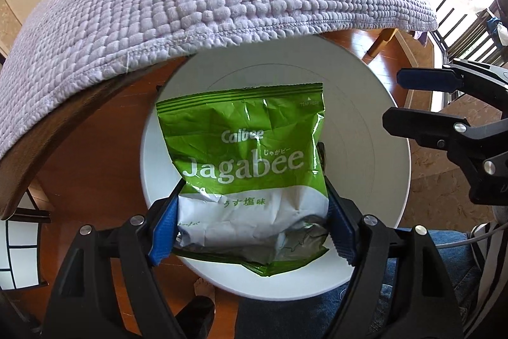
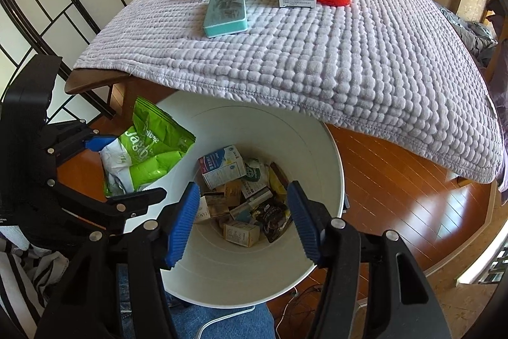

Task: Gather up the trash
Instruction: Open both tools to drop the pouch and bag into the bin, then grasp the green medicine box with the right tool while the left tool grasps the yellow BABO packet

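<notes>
over the white round plastic bin [image 1: 365,116], the left gripper [image 1: 250,231] pinches a crinkled green-and-white jagabee snack bag [image 1: 247,167] by its lower end, placed for dropping. beside it the right gripper [image 2: 241,224] hangs spread and empty above the cartons already inside, likely kept clear of the fall.

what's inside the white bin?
Bin holds small cartons, a dark packet and wrappers on the bottom. Anything under that pile is covered.

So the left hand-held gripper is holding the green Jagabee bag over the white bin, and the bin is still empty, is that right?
Not quite: the white bin is not empty. The right wrist view shows boxes and wrappers at its bottom. The rest holds: the left hand-held gripper grips the green Jagabee bag over the bin.
</notes>
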`<move>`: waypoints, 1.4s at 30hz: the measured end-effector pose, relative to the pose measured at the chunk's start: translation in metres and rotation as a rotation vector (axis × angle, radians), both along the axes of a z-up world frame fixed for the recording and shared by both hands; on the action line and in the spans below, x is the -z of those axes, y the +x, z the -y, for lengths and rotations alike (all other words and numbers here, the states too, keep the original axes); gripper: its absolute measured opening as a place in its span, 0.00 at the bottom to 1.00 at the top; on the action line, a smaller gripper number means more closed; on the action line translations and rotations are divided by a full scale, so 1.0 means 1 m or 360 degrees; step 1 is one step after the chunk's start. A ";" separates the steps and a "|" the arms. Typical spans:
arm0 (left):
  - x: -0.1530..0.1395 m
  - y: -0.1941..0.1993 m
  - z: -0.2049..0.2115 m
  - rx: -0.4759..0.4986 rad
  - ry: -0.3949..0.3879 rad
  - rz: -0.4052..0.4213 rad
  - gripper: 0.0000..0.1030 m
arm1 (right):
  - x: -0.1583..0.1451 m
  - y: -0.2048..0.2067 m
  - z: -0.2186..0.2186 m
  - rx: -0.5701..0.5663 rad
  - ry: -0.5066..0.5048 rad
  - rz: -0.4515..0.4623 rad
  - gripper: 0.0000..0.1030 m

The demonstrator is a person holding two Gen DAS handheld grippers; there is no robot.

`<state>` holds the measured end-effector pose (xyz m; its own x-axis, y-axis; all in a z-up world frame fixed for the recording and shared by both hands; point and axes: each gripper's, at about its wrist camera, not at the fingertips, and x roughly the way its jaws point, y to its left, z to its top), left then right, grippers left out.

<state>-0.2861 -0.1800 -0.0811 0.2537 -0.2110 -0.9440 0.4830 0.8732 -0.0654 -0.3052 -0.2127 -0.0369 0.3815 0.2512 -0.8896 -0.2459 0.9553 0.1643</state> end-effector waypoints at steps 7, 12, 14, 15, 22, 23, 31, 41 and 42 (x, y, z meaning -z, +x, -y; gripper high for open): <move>-0.001 0.003 0.003 0.0014 -0.0004 0.0034 0.87 | -0.004 0.003 0.003 0.0028 0.0003 0.0010 0.56; -0.010 0.008 -0.001 0.0003 -0.0027 0.0051 0.89 | -0.011 0.004 0.004 0.0034 -0.0001 0.0029 0.56; -0.020 0.009 -0.008 0.0001 -0.0039 0.0081 0.89 | -0.017 0.005 0.005 0.0037 0.0000 0.0053 0.56; -0.026 0.009 -0.010 0.0002 -0.0052 0.0093 0.89 | -0.021 0.006 0.006 0.0039 -0.0005 0.0073 0.56; -0.081 0.025 -0.026 -0.0047 -0.0158 0.0302 0.90 | -0.067 0.026 0.023 0.0127 -0.0015 0.0380 0.77; -0.088 0.031 -0.028 -0.0062 -0.0163 0.0347 0.92 | -0.073 0.031 0.026 0.0134 0.0001 0.0426 0.77; -0.113 0.111 -0.052 -0.0273 -0.0117 0.0455 0.92 | -0.088 0.094 0.023 0.0131 -0.0067 0.0476 0.76; -0.097 0.201 -0.050 -0.0253 -0.0012 0.0411 0.83 | -0.071 0.180 0.021 0.0180 -0.0101 0.0376 0.58; -0.094 0.206 -0.048 -0.0240 -0.0001 0.0405 0.83 | -0.070 0.187 0.018 0.0169 -0.0122 0.0376 0.58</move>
